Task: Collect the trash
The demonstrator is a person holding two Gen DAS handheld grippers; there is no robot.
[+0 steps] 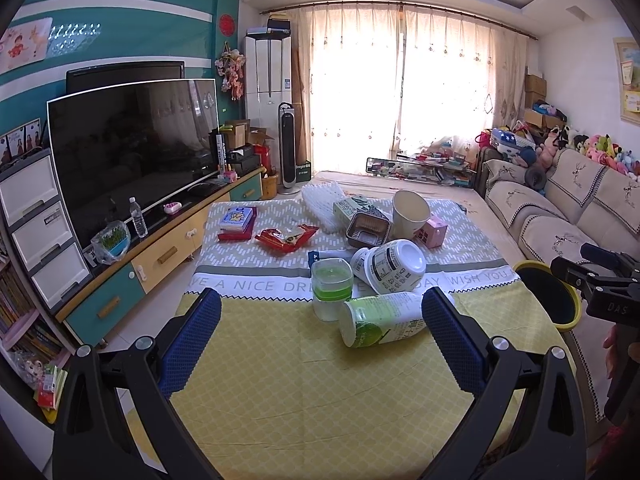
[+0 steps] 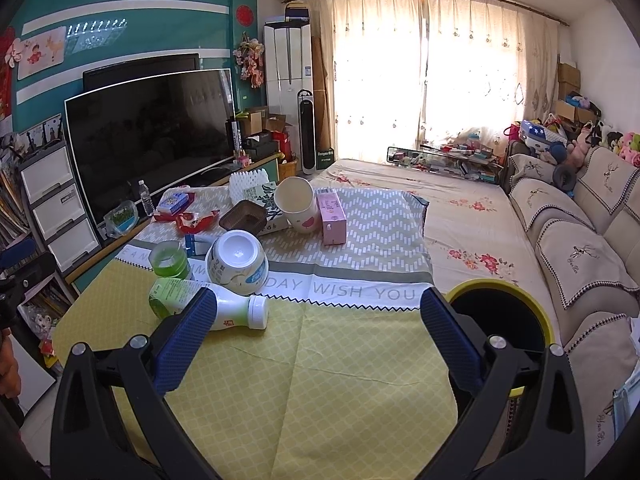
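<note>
We hold the left gripper [image 1: 321, 334] and right gripper [image 2: 313, 330] wide apart, both empty, above the yellow cloth [image 2: 320, 368]. The trash clusters mid-table: bottle [image 1: 380, 320] on its side, green jar [image 1: 332, 286], bowl [image 1: 390, 266] beyond it. Only the right view shows the bottle's cap [image 2: 258, 312] and the bin's [image 2: 502, 316] full rim, just off the table's right edge. The near cloth lies bare.
</note>
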